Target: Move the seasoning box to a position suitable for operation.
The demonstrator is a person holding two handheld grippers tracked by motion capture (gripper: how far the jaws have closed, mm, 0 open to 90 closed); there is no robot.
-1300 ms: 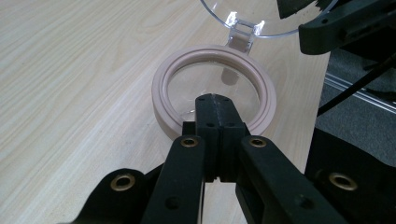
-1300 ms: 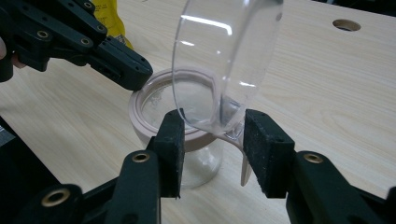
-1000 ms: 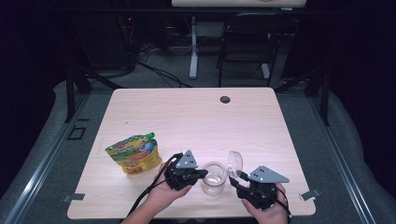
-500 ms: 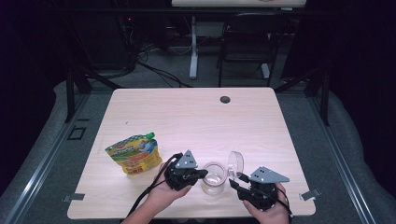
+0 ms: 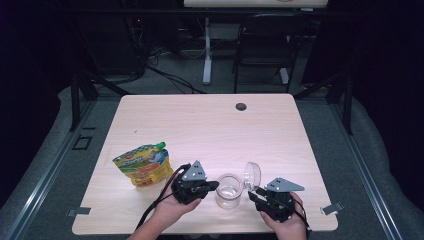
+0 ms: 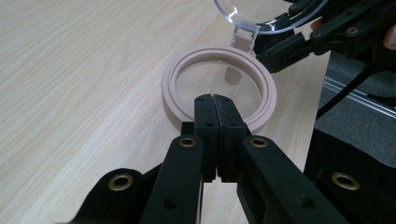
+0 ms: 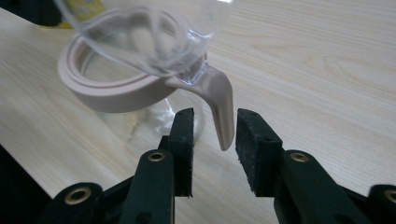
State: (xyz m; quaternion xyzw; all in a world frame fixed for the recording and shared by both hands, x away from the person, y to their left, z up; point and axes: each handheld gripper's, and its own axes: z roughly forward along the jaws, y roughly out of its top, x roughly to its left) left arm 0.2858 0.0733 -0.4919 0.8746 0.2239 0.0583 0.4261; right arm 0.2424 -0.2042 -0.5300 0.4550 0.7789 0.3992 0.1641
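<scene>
From the high view, the clear jar (image 5: pixel 229 190) stands near the front edge of the table (image 5: pixel 210 125), between my two hands. My left gripper (image 5: pixel 209 187) touches its left side and my right gripper (image 5: pixel 254 194) is just at its right side, under the raised clear lid (image 5: pixel 252 175). A yellow pouch (image 5: pixel 142 165) lies on the table to the left of my left hand.

In the left gripper view, my jaws are pressed together, with their tips on the near part of the beige rim (image 6: pixel 170 81) of the jar. The lid (image 6: pixel 261 14) stands up at the far side.

In the right gripper view, my jaws have just been closing, but there is still a gap. The beige tab (image 7: pixel 223 112) hangs between the pads (image 7: pixel 183 135) and I see no pad pressing it.
</scene>
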